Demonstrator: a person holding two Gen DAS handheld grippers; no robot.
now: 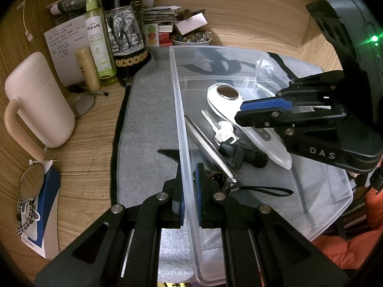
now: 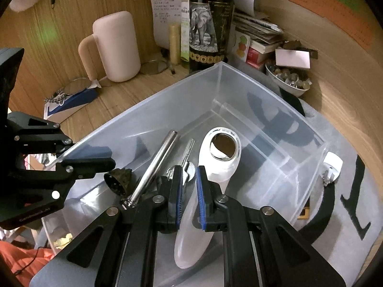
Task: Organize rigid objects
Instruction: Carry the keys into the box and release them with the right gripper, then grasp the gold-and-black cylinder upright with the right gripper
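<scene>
left gripper (image 1: 189, 186) pinches the clear bin (image 1: 178, 100) wall; right gripper (image 2: 189, 191) pressed together over the white device (image 2: 221, 157) already inside; a charger (image 2: 331, 167) waits outside.

Both my views are dim and warm-toned, lit from above. Fisheye bending is strong: the table (image 1: 91, 157) grain curves, and the corners fall to black. The clear bin (image 2: 263, 100) wall shows soft glare. A green lamp (image 1: 374, 38) flares at the right edge. My near claw arms are dark and slightly soft.
</scene>
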